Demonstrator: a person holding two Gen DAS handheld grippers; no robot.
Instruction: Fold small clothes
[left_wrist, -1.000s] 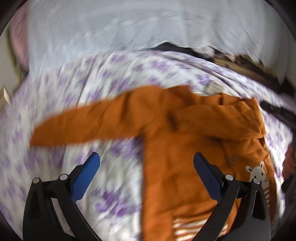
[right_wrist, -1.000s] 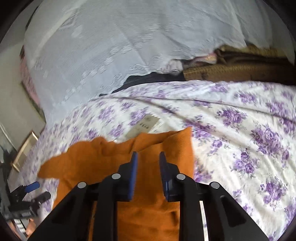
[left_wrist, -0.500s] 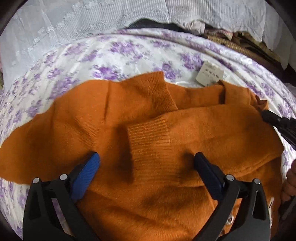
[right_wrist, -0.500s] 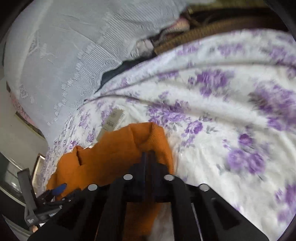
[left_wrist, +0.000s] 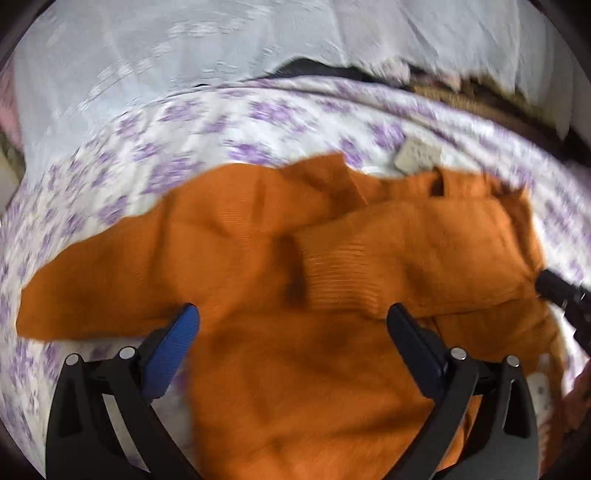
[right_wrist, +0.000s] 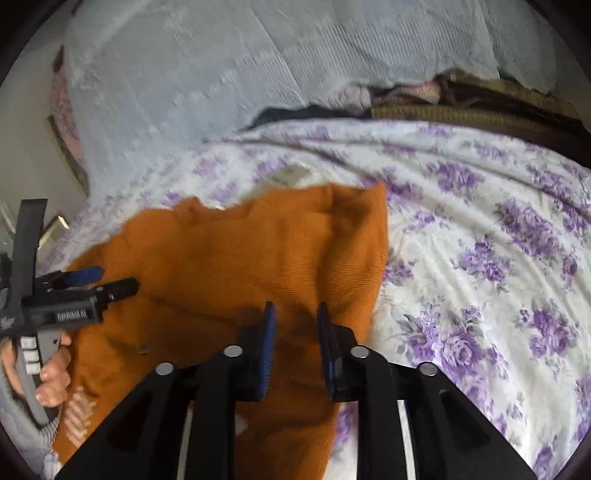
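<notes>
Nearest in the right wrist view, the right tool (right_wrist: 295, 314) hangs just over the orange sweater (left_wrist: 280, 369), its blue-padded jaws a narrow gap apart; they have just been opening, and nothing is pinched between them, the knit lying below rather than in the gap. The left tool (left_wrist: 291, 314) stands spread wide, its jaws straddling the middle of the garment and gripping nothing. A hand (right_wrist: 51, 369) holds that tool's handle at the left edge of the right view.

The sweater lies on the bed (right_wrist: 480, 258), partly folded: one sleeve (left_wrist: 406, 266) is laid across the chest, its ribbed cuff near the centre, while the other sleeve (left_wrist: 110, 280) reaches out to the left over the sheet. It is a small, soft, fine-ribbed knit, light and floppy. I judge it will drape and sag from any single pinch, so the firmer ribbed cuff or a doubled seam edge is the better place to take hold, and the outstretched sleeve looks like the next part to bring in. Motion blur softens the left view, so the exact lie of the collar is uncertain.

Beyond the collar a pale paper tag (left_wrist: 417, 157) rests on the purple-flowered sheet. Farther still hangs a white lace curtain (right_wrist: 221, 74).
</notes>
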